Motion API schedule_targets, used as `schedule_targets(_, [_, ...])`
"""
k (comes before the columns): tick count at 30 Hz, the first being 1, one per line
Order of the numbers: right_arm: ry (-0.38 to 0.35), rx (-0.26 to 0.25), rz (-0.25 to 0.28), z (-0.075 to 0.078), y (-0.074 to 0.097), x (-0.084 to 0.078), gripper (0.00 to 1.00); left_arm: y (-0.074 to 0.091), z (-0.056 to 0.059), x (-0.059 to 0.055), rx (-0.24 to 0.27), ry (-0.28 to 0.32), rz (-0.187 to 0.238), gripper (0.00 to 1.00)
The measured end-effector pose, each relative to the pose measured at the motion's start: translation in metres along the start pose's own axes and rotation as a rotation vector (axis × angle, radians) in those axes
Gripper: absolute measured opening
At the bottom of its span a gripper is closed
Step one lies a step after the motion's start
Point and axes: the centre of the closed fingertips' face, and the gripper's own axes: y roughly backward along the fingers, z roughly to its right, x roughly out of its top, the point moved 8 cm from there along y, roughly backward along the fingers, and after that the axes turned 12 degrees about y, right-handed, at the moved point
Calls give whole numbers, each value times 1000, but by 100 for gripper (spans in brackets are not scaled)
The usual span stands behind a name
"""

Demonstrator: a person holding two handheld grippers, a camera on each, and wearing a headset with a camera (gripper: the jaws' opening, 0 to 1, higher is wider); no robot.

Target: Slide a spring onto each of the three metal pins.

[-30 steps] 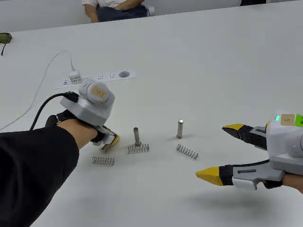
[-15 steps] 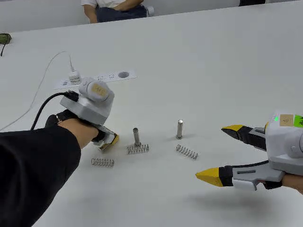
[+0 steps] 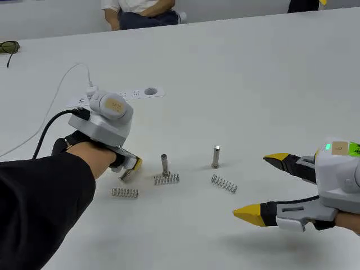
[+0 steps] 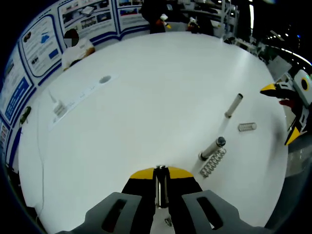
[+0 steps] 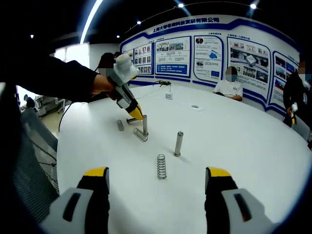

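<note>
My left gripper (image 3: 130, 167) is low over the table at the left, shut on a metal pin (image 4: 161, 187) that shows between its yellow tips. Two more metal pins stand upright: one (image 3: 165, 164) just right of that gripper, one (image 3: 216, 156) further right. Three springs lie flat: one (image 3: 125, 192) in front of the left gripper, one (image 3: 166, 179) against the middle pin's foot, one (image 3: 224, 183) near the right pin. My right gripper (image 3: 261, 187) hovers open at the right, empty, facing that spring (image 5: 161, 166) and the right pin (image 5: 178, 143).
A white power strip (image 3: 121, 94) with a plugged-in cable lies behind the left gripper. A black cable (image 3: 48, 130) runs from that gripper. A person sits at the table's far edge (image 3: 140, 8). The white table (image 3: 253, 84) stretches wide at the right and rear.
The head view has shifted a little. Grippers, pins and springs stand as before.
</note>
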Motion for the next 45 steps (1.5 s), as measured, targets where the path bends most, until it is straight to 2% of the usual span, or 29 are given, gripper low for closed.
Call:
schedule_targets(8, [5, 4, -1, -1, 0, 1, 82, 14, 2, -2, -14, 12, 32, 7])
schedule_targets(22, [21, 19, -1, -6, -1, 4, 82, 36, -1, -10, -15, 51, 93, 7])
schedule_targets(37, [35, 25, -6, -9, -1, 8, 82, 47, -2, -25, -12, 69, 131, 7])
schedule_targets(45, [51, 32, -15, -11, -2, 9, 82, 51, -2, -34, -8, 54, 160, 7])
